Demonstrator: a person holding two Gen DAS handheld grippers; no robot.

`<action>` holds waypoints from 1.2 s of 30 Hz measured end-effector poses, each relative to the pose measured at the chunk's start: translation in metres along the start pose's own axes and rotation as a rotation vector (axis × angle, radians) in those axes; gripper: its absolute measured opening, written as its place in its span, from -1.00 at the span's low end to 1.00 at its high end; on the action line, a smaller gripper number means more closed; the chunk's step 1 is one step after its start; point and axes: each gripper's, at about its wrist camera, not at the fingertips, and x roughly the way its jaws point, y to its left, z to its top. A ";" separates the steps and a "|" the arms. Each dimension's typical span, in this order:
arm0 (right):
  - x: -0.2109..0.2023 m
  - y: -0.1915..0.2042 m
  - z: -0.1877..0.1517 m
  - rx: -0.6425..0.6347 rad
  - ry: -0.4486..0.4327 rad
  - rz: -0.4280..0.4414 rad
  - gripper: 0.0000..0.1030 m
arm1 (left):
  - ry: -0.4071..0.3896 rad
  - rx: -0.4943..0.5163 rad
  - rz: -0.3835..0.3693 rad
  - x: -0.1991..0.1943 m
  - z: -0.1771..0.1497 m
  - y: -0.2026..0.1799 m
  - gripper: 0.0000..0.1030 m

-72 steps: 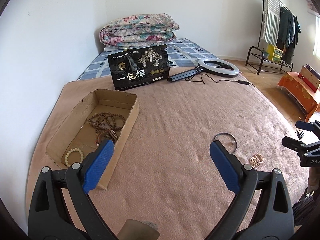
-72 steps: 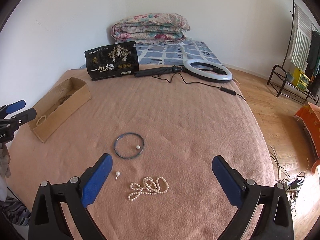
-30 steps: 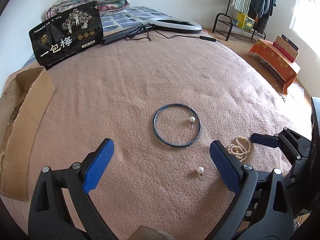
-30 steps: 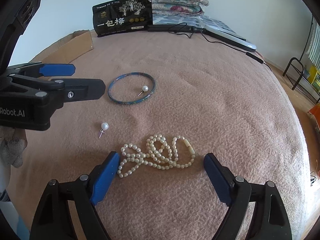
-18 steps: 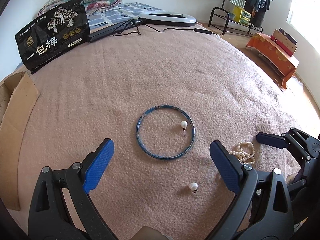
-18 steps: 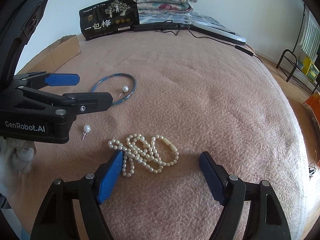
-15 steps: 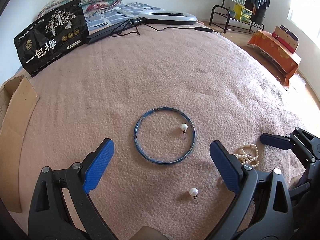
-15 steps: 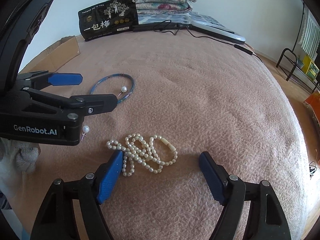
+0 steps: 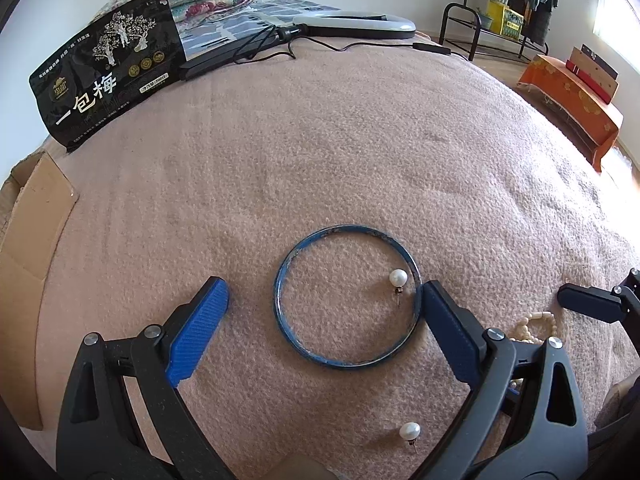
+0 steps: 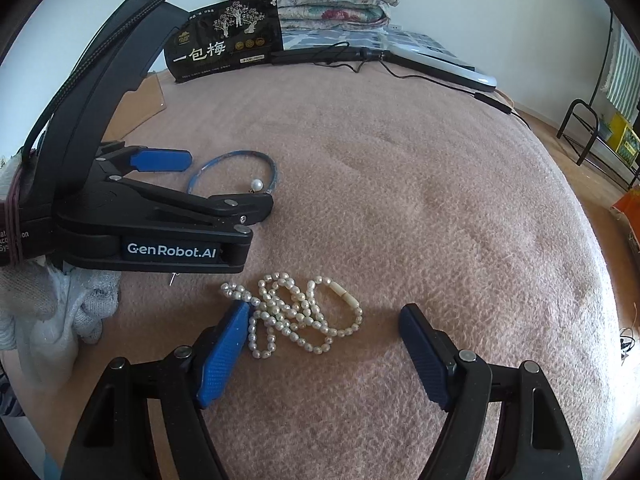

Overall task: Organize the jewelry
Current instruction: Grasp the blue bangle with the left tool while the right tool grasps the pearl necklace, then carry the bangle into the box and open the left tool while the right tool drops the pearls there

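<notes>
A blue bangle (image 9: pixel 346 297) lies flat on the pink blanket, between the open jaws of my left gripper (image 9: pixel 324 300). A pearl earring (image 9: pixel 398 280) rests inside the bangle; a second pearl earring (image 9: pixel 410 432) lies nearer the camera. My right gripper (image 10: pixel 324 320) is open just above a heaped pearl necklace (image 10: pixel 296 312), its left pad touching the beads. The necklace's edge shows in the left wrist view (image 9: pixel 534 322). The bangle also shows in the right wrist view (image 10: pixel 236 170), partly behind the left gripper.
A cardboard box (image 9: pixel 28 248) stands at the blanket's left edge. A black snack bag (image 9: pixel 108 68), a ring light with cable (image 9: pixel 352 24) and a folded quilt (image 10: pixel 328 6) lie at the far end. The bed drops to a wooden floor on the right.
Both grippers have dropped closer to the blanket. The left one now straddles the bangle. The right one has closed in on the pearl necklace.
</notes>
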 end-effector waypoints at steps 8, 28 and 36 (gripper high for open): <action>0.005 0.007 0.004 -0.050 -0.008 0.024 0.35 | -0.019 0.018 -0.008 -0.001 -0.001 -0.003 0.76; -0.008 0.002 0.006 -0.020 -0.031 0.087 -0.82 | -0.068 0.021 -0.026 -0.022 -0.004 -0.004 0.42; -0.025 -0.006 0.010 -0.002 -0.059 0.074 -0.83 | -0.105 0.006 -0.019 -0.044 -0.001 0.002 0.42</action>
